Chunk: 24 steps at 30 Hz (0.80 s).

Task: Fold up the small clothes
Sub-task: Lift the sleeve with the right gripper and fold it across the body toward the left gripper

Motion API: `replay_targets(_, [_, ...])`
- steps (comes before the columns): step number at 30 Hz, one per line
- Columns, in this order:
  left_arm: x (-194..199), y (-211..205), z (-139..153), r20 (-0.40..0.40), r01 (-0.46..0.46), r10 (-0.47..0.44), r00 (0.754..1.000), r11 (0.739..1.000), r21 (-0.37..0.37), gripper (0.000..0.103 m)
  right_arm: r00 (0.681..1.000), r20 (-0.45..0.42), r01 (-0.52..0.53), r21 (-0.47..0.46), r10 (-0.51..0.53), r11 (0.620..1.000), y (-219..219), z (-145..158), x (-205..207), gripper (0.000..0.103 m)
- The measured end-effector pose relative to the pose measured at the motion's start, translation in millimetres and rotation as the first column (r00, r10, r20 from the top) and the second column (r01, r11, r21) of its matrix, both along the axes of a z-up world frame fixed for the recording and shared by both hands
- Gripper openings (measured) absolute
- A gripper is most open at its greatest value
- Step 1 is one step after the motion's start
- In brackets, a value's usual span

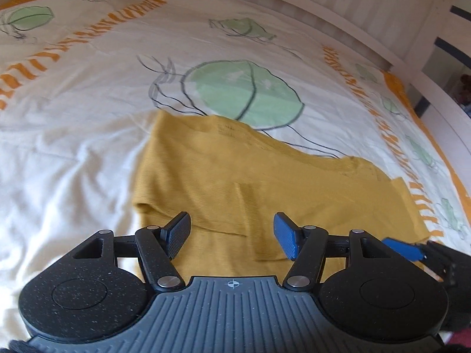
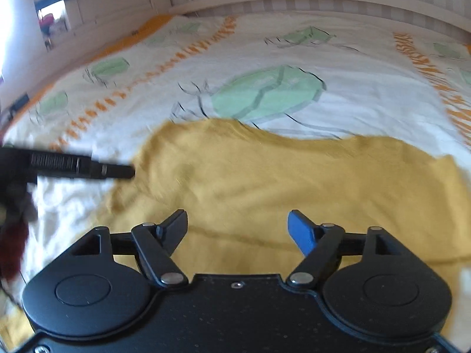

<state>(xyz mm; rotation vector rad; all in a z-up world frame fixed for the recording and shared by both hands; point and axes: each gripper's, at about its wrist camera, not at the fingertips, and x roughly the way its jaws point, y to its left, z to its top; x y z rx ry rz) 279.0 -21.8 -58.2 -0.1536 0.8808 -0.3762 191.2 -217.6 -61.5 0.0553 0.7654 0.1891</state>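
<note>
Left wrist view showed the left gripper (image 1: 232, 236) hovering over the near part of a mustard-yellow knit garment (image 1: 235, 173), its fingers apart with nothing between them. The garment lay spread on a white bedspread (image 1: 73, 153) printed with green shapes and orange bands, a folded flap with a ribbed hem (image 1: 244, 203) lying across its near middle. At the right edge of this view the tip of the right gripper (image 1: 409, 248) was just visible beside the cloth.

From the right wrist view, the right gripper (image 2: 238, 231) also had its fingers spread wide and empty over the garment (image 2: 279, 176), and the left gripper's dark finger (image 2: 88, 166) reached in from the left, near the garment's left edge.

The step in hand looked like taking a fresh hold for the next fold. To do it well, each gripper should probably pinch a near edge or corner cleanly, catching every layer, then lift evenly so the cloth does not skew.

For room, the bedspread lay bare to the left and far side of the garment. The white bed frame (image 1: 382, 44) bounded the far and right sides, well apart from the cloth.
</note>
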Motion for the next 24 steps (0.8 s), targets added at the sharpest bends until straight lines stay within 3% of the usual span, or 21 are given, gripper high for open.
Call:
replay_targets(8, [5, -34, -24, -0.043, 0.054, -0.054, 0.998, 0.998, 0.015, 0.06, 0.999, -0.031, 0.016, -0.156, -0.021, 0.988, -11, -31, -37, 0.098])
replay_targets(9, [6, -36, -26, -0.047, 0.057, -0.056, 0.997, 0.998, 0.011, 0.06, 0.999, -0.023, 0.021, -0.155, -0.025, 0.988, -11, -34, -40, 0.103])
replay_targets(14, [12, -46, -35, -0.096, 0.069, -0.069, 0.993, 0.998, -0.002, 0.058, 0.999, 0.0, 0.052, -0.074, -0.052, 0.996, -23, -42, -45, 0.103])
replay_targets(17, [11, -51, -34, -0.081, 0.082, -0.079, 0.994, 0.996, 0.031, 0.041, 0.999, 0.009, 0.048, -0.068, -0.048, 0.997, -25, -44, -47, 0.103])
replay_targets(19, [12, -51, -32, -0.08, 0.079, -0.076, 0.994, 0.997, 0.026, 0.018, 0.999, 0.012, 0.048, -0.06, -0.047, 0.997, -27, -45, -47, 0.103])
replay_targets(24, [4, -53, -19, -0.023, 0.08, -0.079, 0.997, 0.997, 0.02, 0.01, 0.999, 0.019, 0.048, -0.052, -0.047, 0.997, -27, -47, -47, 0.103])
